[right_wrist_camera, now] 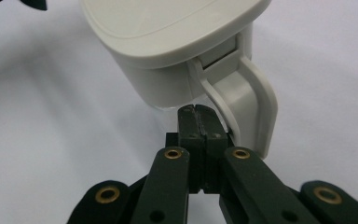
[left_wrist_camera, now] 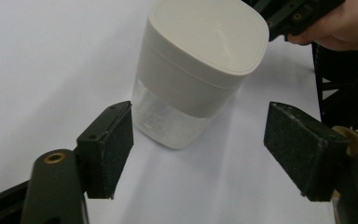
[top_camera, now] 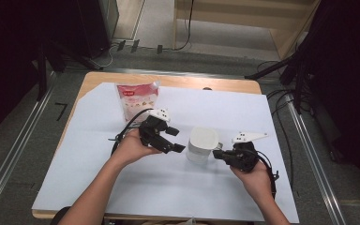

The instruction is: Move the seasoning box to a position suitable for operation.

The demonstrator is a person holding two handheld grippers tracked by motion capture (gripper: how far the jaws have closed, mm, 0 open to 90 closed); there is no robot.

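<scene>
A small jug [top_camera: 202, 144] with a cream lid and a clear lower body stands upright in the middle of the white-covered table [top_camera: 122, 187]. To the left of the jug, my left gripper [top_camera: 178, 139] is open, its jaws pointing at it. In the left gripper view the jug [left_wrist_camera: 186, 70] stands a little beyond the wide-apart pads [left_wrist_camera: 114, 144], untouched. My right gripper [top_camera: 216, 153] comes in from the jug's right side and is shut. In the right gripper view its closed tips [right_wrist_camera: 196, 112] sit against the jug's wall [right_wrist_camera: 158, 88] just beside the white handle [right_wrist_camera: 254, 112], nothing between them.
A pink printed pouch [top_camera: 137, 100] stands at the back left of the table, behind my left hand. Cables trail from both grippers. The table's wooden edge [top_camera: 168, 80] shows at the far side, and metal rails [top_camera: 309, 154] run along both sides.
</scene>
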